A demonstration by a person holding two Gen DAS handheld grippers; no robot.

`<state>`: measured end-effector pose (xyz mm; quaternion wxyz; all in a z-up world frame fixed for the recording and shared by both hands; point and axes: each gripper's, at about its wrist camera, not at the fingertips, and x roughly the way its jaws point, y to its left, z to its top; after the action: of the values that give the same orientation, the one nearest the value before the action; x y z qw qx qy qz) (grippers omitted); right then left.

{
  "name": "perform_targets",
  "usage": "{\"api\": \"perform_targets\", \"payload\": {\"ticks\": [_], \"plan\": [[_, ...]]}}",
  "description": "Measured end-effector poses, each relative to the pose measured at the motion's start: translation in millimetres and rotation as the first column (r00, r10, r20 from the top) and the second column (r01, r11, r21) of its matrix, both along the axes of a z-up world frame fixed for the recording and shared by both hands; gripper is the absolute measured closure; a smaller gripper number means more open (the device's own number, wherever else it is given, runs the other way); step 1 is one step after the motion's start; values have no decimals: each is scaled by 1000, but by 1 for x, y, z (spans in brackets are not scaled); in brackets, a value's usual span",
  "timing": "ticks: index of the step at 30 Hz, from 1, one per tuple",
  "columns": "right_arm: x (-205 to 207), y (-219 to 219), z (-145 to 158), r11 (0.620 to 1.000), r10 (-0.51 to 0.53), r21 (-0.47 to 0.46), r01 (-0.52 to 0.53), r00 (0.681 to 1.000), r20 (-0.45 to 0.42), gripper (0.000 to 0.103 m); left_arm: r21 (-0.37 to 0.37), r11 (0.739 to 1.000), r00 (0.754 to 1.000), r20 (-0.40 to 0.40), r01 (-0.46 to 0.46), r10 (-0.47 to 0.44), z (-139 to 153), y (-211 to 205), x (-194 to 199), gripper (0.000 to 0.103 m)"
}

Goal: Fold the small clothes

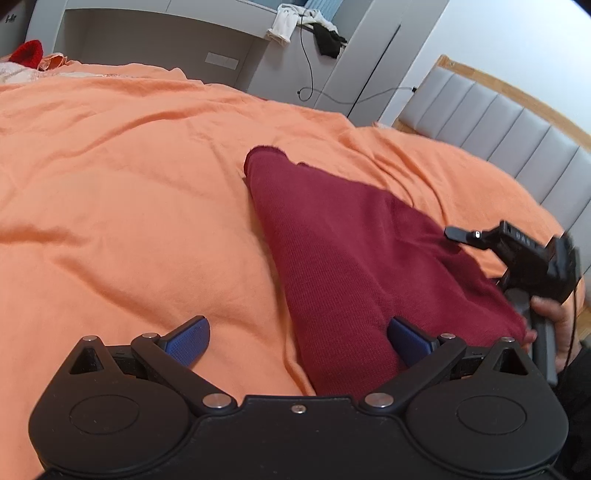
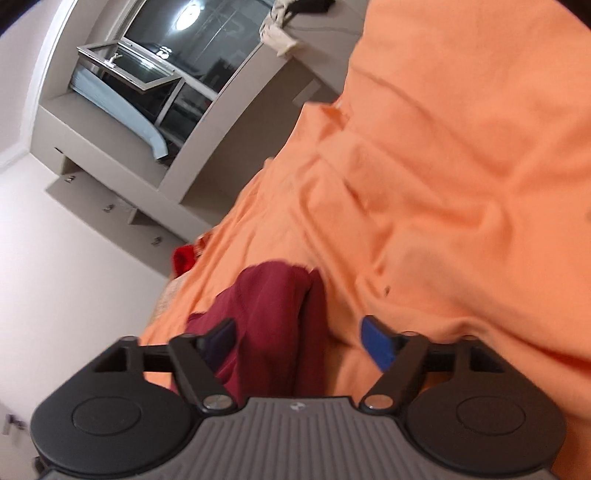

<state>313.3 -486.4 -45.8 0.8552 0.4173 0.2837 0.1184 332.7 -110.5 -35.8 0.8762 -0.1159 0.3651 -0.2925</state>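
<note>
Your maroon knit garment (image 1: 354, 258) lies on the orange bedsheet (image 1: 129, 184), folded into a long narrow strip; crosswise folds are left, I judge. Your left gripper (image 1: 299, 341) and right gripper (image 2: 299, 341) both stand wide, holding nothing.

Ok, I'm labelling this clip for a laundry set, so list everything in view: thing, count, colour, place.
garment: one, dark red, on the bed, between both claws' jaws.
bed cover: one, orange, under it.
red item: one, far bed edge.
headboard: one, grey padded.
hanging clothes: a few, white and black, over the cabinet.
cable: one, black, hanging there.
window: one, dark, open.
left claw: open, blue pads.
right claw: open.
hand: one, holding the right claw.
</note>
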Motion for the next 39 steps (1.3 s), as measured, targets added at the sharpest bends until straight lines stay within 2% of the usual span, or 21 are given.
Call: {"api": "perform_targets", "payload": {"ticks": [5,7,9,12,14,16,22,27,39], "plan": [[4,9,-6,1000,17,-6,-17,1000,2,13,-89,996,1000,5,-3,4,6,7,0,0],[8,15,-6,999,39,-21,-39,999,-2,16,-114,993,1000,-3,-11,11,8,7,5,0],[11,20,-6,998,45,-46,-46,999,-12,26,-132,991,1000,-10,-12,10,11,6,13,1],[12,24,-11,997,51,-57,-52,999,-19,31,-159,987,999,-41,-18,12,14,1,31,1],[10,23,-12,997,48,-58,-49,999,-16,32,-148,989,997,-79,-13,2,14,-6,44,1],[8,23,-13,997,45,-59,-46,999,-11,32,-103,995,996,-93,6,-15,11,-15,51,1],[1,31,-15,993,42,-108,-41,999,13,28,-48,998,999,-32,29,-30,-1,-21,45,0],[-3,34,-16,993,49,-113,-44,998,45,20,-40,999,1000,-14,22,-23,-4,-20,41,0],[-5,36,-14,991,48,-128,-41,997,52,20,-30,999,1000,10,24,-24,-8,-20,38,0]]}}
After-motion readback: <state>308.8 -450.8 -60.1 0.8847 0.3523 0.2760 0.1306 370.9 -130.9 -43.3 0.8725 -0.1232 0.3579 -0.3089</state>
